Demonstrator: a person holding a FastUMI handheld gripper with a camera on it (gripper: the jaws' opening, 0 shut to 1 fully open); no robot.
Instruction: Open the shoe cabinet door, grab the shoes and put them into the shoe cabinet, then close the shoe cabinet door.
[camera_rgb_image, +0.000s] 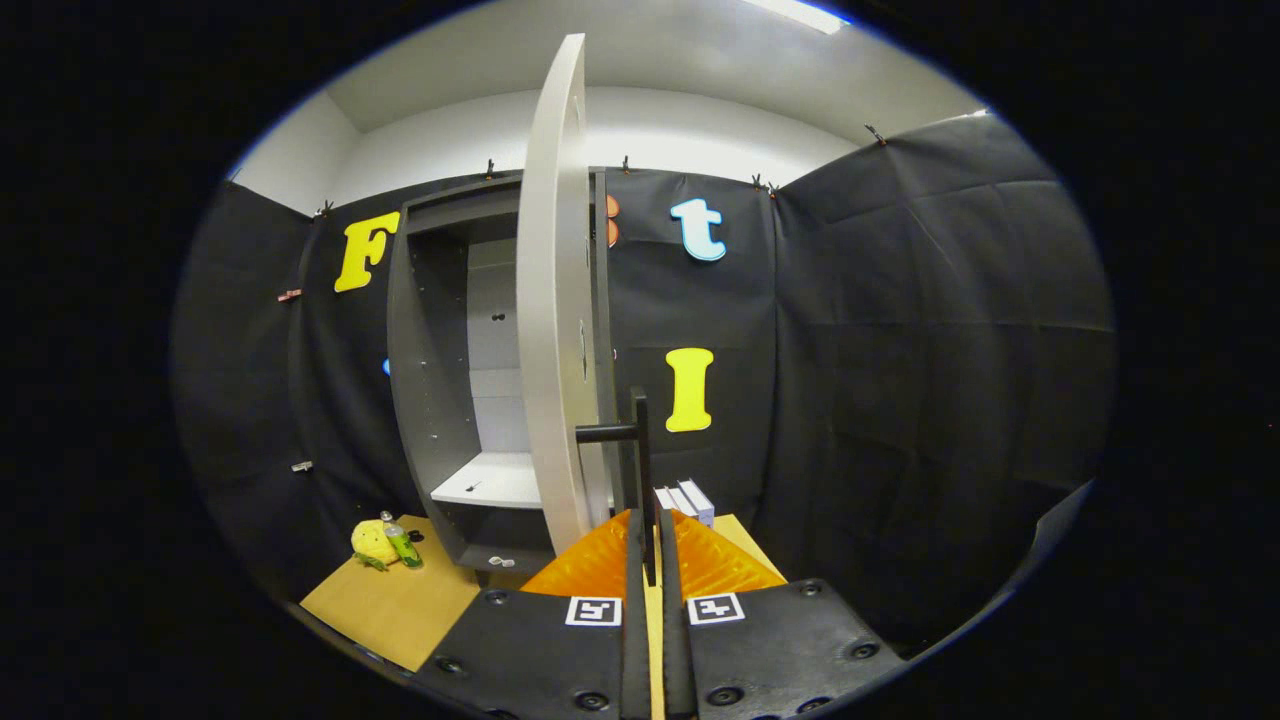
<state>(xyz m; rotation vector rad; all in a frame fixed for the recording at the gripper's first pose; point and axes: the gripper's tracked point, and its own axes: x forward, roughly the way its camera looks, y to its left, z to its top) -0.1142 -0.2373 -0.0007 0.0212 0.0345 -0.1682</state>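
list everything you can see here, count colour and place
shoe cabinet: 1, dark grey carcass with a pale interior, against the booth wall beyond the fingers
cabinet door: 1, white, swung open, edge-on just ahead of the fingers
door handle: 1, black bar, between the fingers
soft toy: 1, yellow, on the floor beside the cabinet
bottle: 1, green, next to the toy
boxes: apparently 2, white, on the floor behind the door
floor board: 1, tan
gripper: 1, fingers closed on the handle

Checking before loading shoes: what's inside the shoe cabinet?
Inside the shoe cabinet one pale shelf shows, bare. The open door, its handle clamped in the gripper, hides the right side.
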